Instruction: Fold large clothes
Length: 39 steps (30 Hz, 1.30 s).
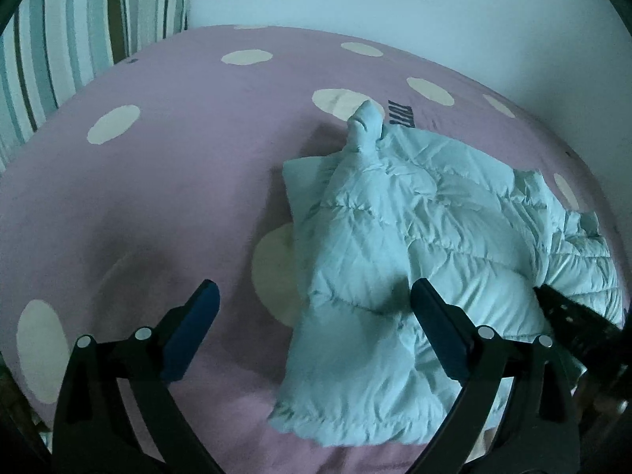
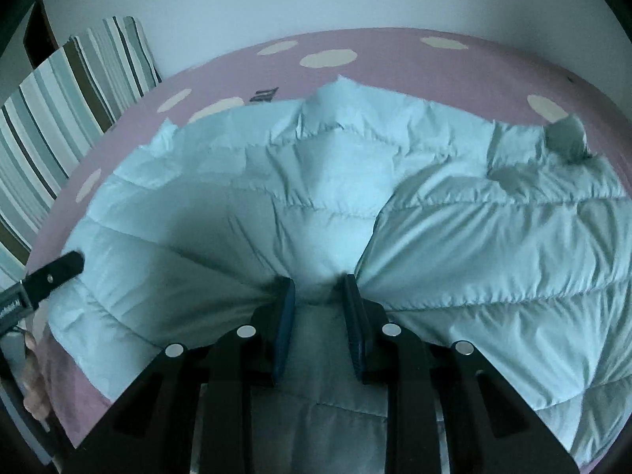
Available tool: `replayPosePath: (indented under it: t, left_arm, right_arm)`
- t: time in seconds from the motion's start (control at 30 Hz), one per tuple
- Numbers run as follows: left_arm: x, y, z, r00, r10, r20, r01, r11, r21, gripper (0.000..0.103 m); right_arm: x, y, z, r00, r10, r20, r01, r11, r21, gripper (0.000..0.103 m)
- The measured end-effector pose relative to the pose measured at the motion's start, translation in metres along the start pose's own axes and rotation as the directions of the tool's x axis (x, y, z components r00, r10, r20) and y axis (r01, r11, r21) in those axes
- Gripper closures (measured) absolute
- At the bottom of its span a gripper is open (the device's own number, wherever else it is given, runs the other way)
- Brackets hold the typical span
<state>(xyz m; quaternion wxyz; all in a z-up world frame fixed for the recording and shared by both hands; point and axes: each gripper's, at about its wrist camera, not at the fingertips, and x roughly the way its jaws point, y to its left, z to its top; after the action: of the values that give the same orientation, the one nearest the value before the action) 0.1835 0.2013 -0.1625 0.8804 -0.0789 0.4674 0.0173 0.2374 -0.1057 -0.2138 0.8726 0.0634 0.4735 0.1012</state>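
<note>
the jacket (image 1: 414, 245) lies on the bed sheet (image 1: 166, 181), which is the landmark here. the striped cushion (image 1: 79, 39) stands at the sheet's far left edge, against the wall (image 1: 395, 4) behind the sheet. the left gripper (image 1: 314, 300) hangs above the sheet at the jacket's near edge; the right gripper (image 2: 320, 288) sits on the jacket.

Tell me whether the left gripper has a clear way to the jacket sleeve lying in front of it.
Probably yes. The left gripper is open just above the sleeve, with nothing between them; the right gripper is shut on the jacket elsewhere.
</note>
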Motion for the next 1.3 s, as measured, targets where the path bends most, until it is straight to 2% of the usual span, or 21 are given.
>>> replayPosePath:
  t: [0.3, 0.43, 0.73, 0.93, 0.97, 1.0, 1.1, 1.3]
  left_arm:
    - [0.027, 0.007, 0.014, 0.996, -0.062, -0.06, 0.058, 0.996, -0.066, 0.006]
    - [0.038, 0.007, 0.015, 0.993, -0.08, -0.088, 0.074, 0.995, -0.062, 0.006]
    - [0.057, 0.002, 0.01, 0.99, -0.052, -0.133, 0.048, 0.998, -0.033, 0.006]
    - [0.067, -0.006, 0.011, 0.989, -0.007, -0.149, 0.009, 1.0, 0.015, 0.008]
    - [0.066, -0.008, 0.012, 0.989, -0.017, -0.146, 0.02, 1.0, 0.019, 0.018]
    - [0.065, -0.01, 0.012, 0.989, -0.038, -0.144, 0.041, 0.999, 0.019, 0.034]
    - [0.063, -0.019, 0.012, 0.985, -0.087, -0.152, 0.09, 0.996, 0.015, 0.059]
    - [0.056, -0.025, 0.016, 0.977, -0.15, -0.154, 0.15, 0.989, -0.013, 0.086]
  right_arm:
    - [0.002, 0.001, 0.0, 1.0, -0.011, -0.003, 0.011, 1.0, -0.007, 0.077]
    - [0.002, 0.003, 0.0, 1.0, -0.022, 0.002, 0.022, 1.0, -0.013, 0.077]
    - [0.003, 0.005, -0.001, 1.0, -0.027, 0.006, 0.027, 1.0, -0.014, 0.077]
    - [0.003, 0.006, -0.002, 0.999, -0.035, 0.012, 0.035, 0.999, -0.015, 0.077]
    - [0.003, 0.006, -0.003, 0.999, -0.035, 0.012, 0.035, 0.999, -0.017, 0.077]
    - [0.003, 0.006, -0.003, 0.999, -0.037, 0.014, 0.037, 0.999, -0.017, 0.077]
    - [0.002, 0.006, -0.003, 0.999, -0.04, 0.015, 0.041, 0.999, -0.018, 0.077]
    - [0.002, 0.008, -0.004, 0.999, -0.05, 0.021, 0.051, 0.999, -0.018, 0.077]
